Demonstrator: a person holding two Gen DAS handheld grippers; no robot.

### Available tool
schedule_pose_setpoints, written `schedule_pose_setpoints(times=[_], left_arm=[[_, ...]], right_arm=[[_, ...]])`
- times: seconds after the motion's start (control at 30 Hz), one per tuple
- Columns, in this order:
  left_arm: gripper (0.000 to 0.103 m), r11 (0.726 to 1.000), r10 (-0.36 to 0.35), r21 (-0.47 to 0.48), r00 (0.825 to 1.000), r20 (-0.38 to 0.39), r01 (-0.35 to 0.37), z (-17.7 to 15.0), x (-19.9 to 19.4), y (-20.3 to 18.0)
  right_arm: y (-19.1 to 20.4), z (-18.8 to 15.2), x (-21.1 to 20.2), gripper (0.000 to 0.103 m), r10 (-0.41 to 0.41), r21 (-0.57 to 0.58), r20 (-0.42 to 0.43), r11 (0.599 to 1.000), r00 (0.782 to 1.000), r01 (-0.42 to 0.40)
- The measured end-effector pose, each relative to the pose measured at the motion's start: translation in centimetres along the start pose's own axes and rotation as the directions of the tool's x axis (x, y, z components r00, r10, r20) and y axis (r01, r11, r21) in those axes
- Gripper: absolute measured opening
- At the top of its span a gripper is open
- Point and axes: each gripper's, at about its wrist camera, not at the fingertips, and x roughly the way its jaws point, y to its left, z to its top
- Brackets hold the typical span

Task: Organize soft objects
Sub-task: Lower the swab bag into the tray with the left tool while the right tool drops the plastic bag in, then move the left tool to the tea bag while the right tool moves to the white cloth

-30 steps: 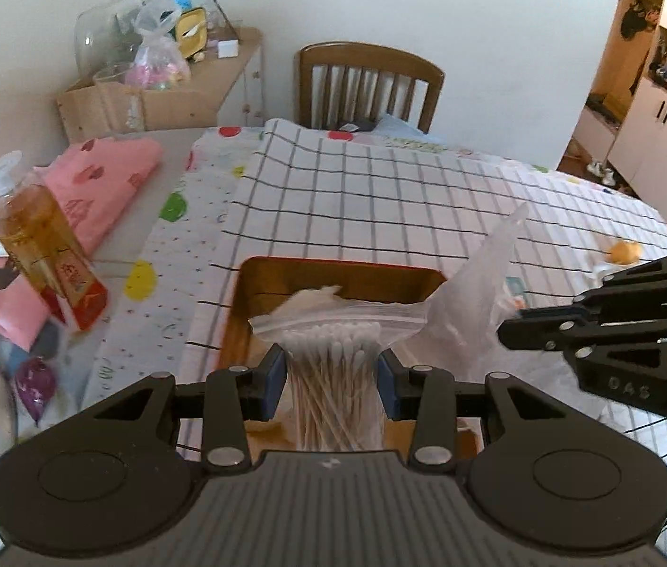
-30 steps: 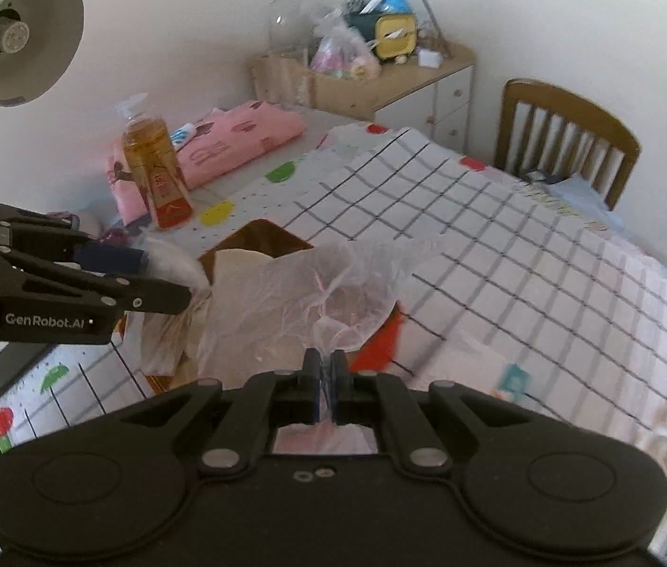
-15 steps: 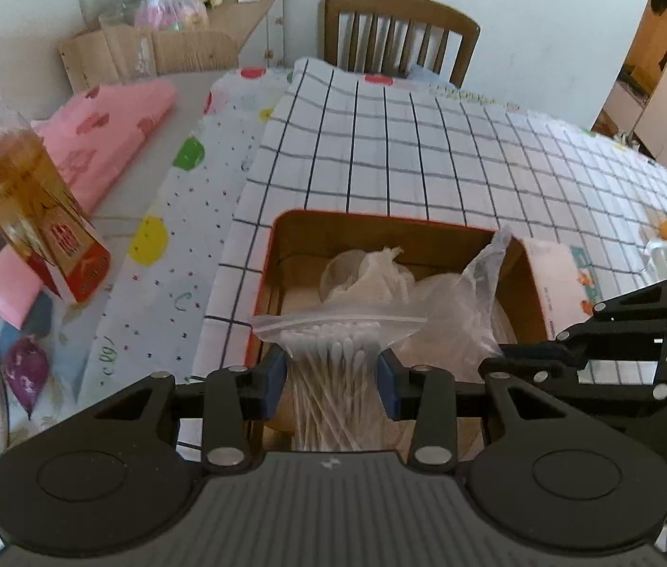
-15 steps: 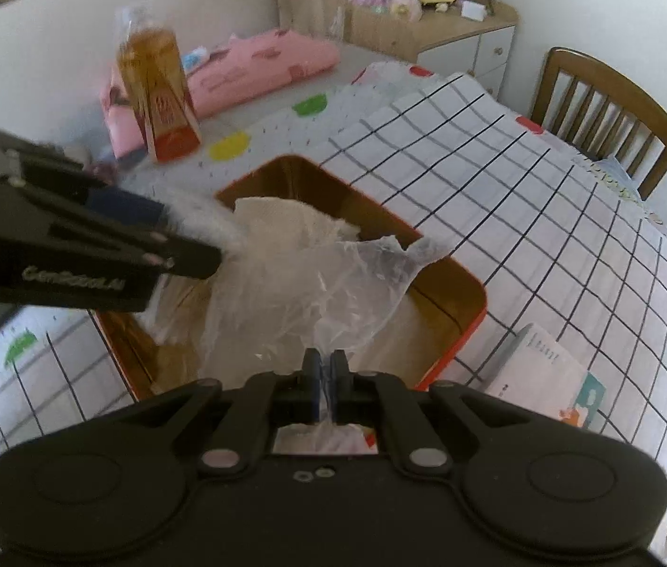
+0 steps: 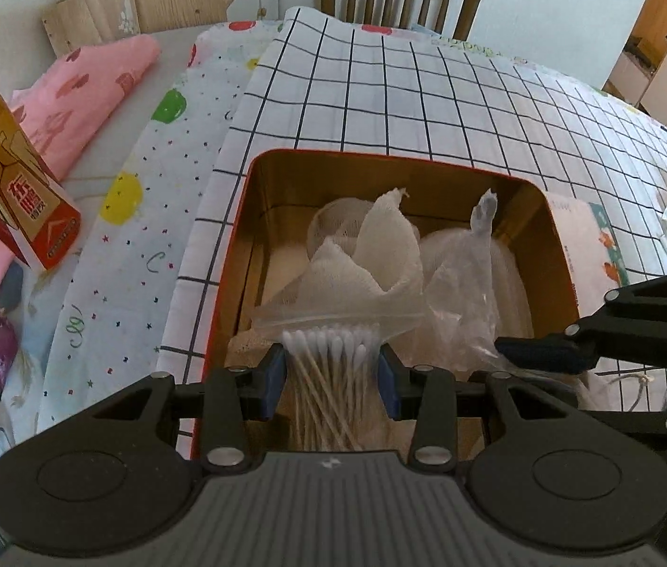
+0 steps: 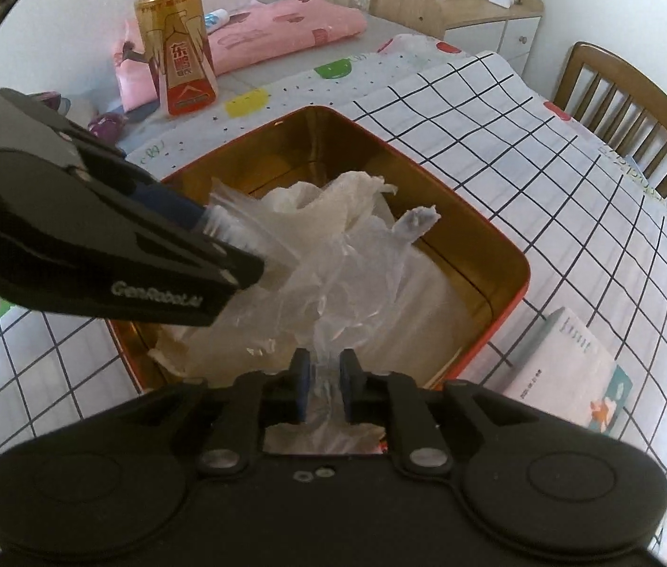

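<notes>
Orange tin: the tin (image 5: 243,217) has an orange rim and gold inner walls and sits open on the checked cloth (image 5: 428,108).
Tin contents: white gauze (image 5: 362,255) stands crumpled in the middle, with a clear plastic bag (image 5: 466,283) on its right.
Swab bag: a zip bag of cotton swabs (image 5: 333,364) hangs at the tin's near edge, swab heads up under the zip strip.
Left gripper: the left gripper (image 5: 332,375) has its jaws closed on the swab bag, blue pads pressing both sides.
Right gripper: the right gripper (image 6: 321,387) has its jaws slightly parted around a bunched neck of the clear plastic bag (image 6: 347,279); I cannot tell whether they pinch it.
Outside the tin: a bottle of amber drink (image 6: 175,47) stands on the spotted cloth (image 5: 121,236), and a white box (image 6: 560,373) lies just beside the tin.
Change: a second ago the right jaws were pressed shut on the plastic; both grippers have since come down over the tin.
</notes>
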Motion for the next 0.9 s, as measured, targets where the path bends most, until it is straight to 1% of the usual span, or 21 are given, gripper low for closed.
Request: schedule_pose_setpoints(times=[0.07, 0.13, 0.2, 0.33, 0.37, 0.4, 0.47, 0.53, 0.6, 0.7, 0.8, 0.9], left_arm=[[0.041, 1.000, -0.001, -0.010, 1.000, -0.001, 0.001, 0.0, 0.1, 0.2], [0.047, 1.000, -0.003, -0.021, 1.000, -0.001, 0.003, -0.1, 0.0, 0.3], [0.061, 1.000, -0.003, -0.029, 1.000, 0.008, 0.003, -0.1, -0.2, 0.5], [0.063, 0.999, -0.006, -0.036, 1.000, 0.028, 0.007, -0.2, -0.9, 0.6], [0.064, 0.999, -0.003, -0.036, 0.999, 0.032, 0.004, -0.2, -1.1, 0.7], [0.067, 0.999, 0.001, -0.035, 0.999, 0.038, 0.000, -0.2, -1.3, 0.7], [0.071, 0.999, 0.004, -0.035, 0.998, 0.056, -0.003, -0.3, -1.9, 0.8], [0.072, 0.999, -0.004, -0.040, 0.998, 0.070, 0.007, -0.4, -2.6, 0.9], [0.072, 0.999, -0.003, -0.034, 0.996, 0.084, 0.006, -0.5, -3.3, 0.8], [0.072, 1.000, -0.009, -0.020, 0.994, 0.109, 0.011, -0.7, -4.5, 0.5], [0.072, 0.999, -0.030, -0.010, 0.991, 0.134, 0.032, -0.9, -5.8, 0.0], [0.072, 0.999, -0.044, 0.023, 0.986, 0.163, 0.041, -1.1, -7.2, -0.9]], right_arm=[[0.0, -0.1, -0.2, 0.017, 0.000, 0.005, 0.005, 1.000, 1.000, 0.000], [-0.1, -0.2, -0.4, 0.021, 0.003, 0.008, 0.014, 1.000, 1.000, -0.004], [-0.3, -0.2, -0.8, 0.027, 0.012, 0.016, 0.027, 1.000, 1.000, -0.013], [-0.7, -0.3, -1.6, 0.030, 0.022, 0.040, 0.048, 0.999, 0.999, -0.024], [-0.8, -0.3, -1.8, 0.032, 0.021, 0.046, 0.053, 0.999, 0.998, -0.023], [-0.9, -0.3, -2.0, 0.036, 0.020, 0.049, 0.056, 0.999, 0.998, -0.023], [-1.1, -0.4, -2.4, 0.039, 0.019, 0.059, 0.067, 0.998, 0.998, -0.022], [-1.4, -0.5, -3.0, 0.041, 0.019, 0.078, 0.081, 0.997, 0.997, -0.026], [-1.7, -0.7, -3.8, 0.046, 0.019, 0.096, 0.098, 0.995, 0.995, -0.029], [-2.4, -0.8, -4.8, 0.049, 0.029, 0.132, 0.120, 0.990, 0.992, -0.045], [-2.9, -1.2, -6.2, 0.055, 0.039, 0.152, 0.145, 0.987, 0.989, -0.062], [-3.2, -1.8, -7.7, 0.057, 0.046, 0.158, 0.168, 0.985, 0.985, -0.073]])
